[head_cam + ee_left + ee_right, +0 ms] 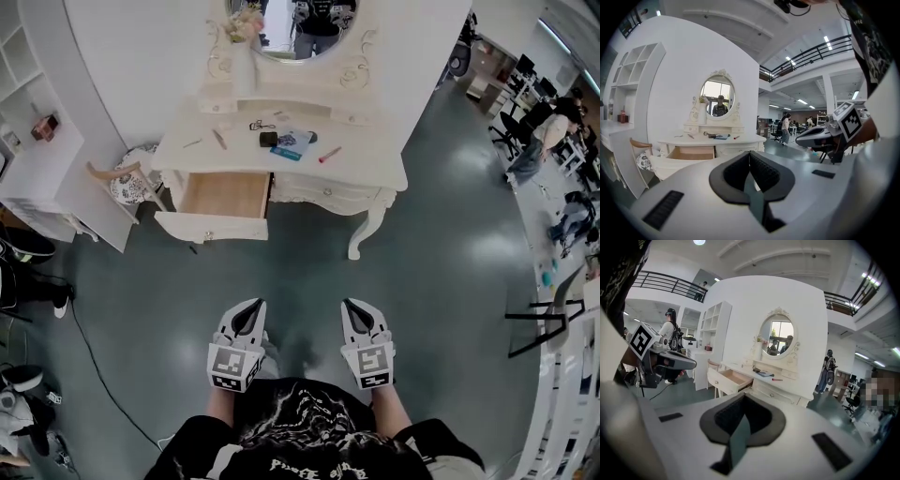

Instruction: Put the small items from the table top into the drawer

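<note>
A white dressing table (pixel 375 169) stands ahead, its left drawer (pixel 225 195) pulled open and showing a bare wooden bottom. On its top lie a red pen (pixel 329 155), a blue booklet (pixel 292 143), a small black item (pixel 268 139), a brown stick (pixel 219 139) and a thin pale piece (pixel 192 143). My left gripper (pixel 251 305) and right gripper (pixel 352 305) are held side by side over the floor, well short of the table. Both are shut with nothing in them. The left gripper view shows the drawer (pixel 691 152) beyond the closed jaws (pixel 750 154); the right gripper view shows the same beyond its own (pixel 743 397).
A chair with a patterned cushion (pixel 122 183) stands at the table's left, by a white shelf unit (pixel 37 159). A vase of flowers (pixel 244 52) stands beside the mirror. A cable (pixel 94 361) runs across the green floor. A black frame (pixel 544 309) and people are off to the right.
</note>
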`<state>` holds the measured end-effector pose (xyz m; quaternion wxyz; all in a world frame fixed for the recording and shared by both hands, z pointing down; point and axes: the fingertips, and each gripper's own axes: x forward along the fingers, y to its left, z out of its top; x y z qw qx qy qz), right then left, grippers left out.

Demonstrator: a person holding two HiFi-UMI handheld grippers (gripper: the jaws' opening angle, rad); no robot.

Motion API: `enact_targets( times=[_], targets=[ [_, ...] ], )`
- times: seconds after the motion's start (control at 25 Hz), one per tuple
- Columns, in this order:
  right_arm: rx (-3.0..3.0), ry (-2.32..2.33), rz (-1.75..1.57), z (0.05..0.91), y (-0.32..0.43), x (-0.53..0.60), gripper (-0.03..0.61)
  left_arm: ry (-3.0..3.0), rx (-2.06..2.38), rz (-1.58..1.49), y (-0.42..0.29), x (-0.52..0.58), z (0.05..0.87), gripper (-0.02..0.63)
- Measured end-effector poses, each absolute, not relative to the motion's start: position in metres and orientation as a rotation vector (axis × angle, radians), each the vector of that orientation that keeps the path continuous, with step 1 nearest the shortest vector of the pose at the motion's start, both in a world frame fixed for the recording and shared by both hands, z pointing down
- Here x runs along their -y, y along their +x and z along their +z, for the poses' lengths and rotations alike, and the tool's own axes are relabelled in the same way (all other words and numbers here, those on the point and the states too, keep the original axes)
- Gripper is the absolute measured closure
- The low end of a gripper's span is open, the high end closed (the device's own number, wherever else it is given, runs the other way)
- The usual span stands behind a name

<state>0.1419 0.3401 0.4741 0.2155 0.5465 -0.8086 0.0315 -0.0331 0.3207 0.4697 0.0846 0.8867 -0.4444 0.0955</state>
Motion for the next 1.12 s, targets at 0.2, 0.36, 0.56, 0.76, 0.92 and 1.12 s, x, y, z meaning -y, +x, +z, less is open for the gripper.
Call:
enact_targets(
  times=[0.2, 0.36, 0.56, 0.76, 0.92, 1.12],
  targets=[
    [2.240, 1.511, 0.112, 0.473, 0.132, -0.298, 0.569, 2.669, 1.272, 0.316, -0.037, -0.282, 0.467, 0.598],
    [2.261, 1.485, 0.129, 0.473, 0.112, -0.270, 0.568, 2.704, 1.243, 0.354, -0.044, -0.252, 0.463, 0.598],
    [2.257, 1.505, 0.143, 0.471, 0.096, -0.235, 0.568, 2.736, 1.192, 0.365, -0.053, -0.219, 0.461, 0.598],
    [2.224, 1.576, 0.153, 0.473, 0.089, -0.205, 0.568, 2.765, 1.141, 0.365, -0.065, -0.186, 0.465, 0.598],
    [2.191, 1.610, 0.192, 0.478, 0.080, -0.192, 0.568, 2.775, 1.094, 0.350, -0.075, -0.166, 0.465, 0.598],
    [2.158, 1.650, 0.174, 0.474, 0.071, -0.179, 0.566, 2.773, 1.073, 0.345, -0.090, -0.150, 0.469, 0.598]
  ],
)
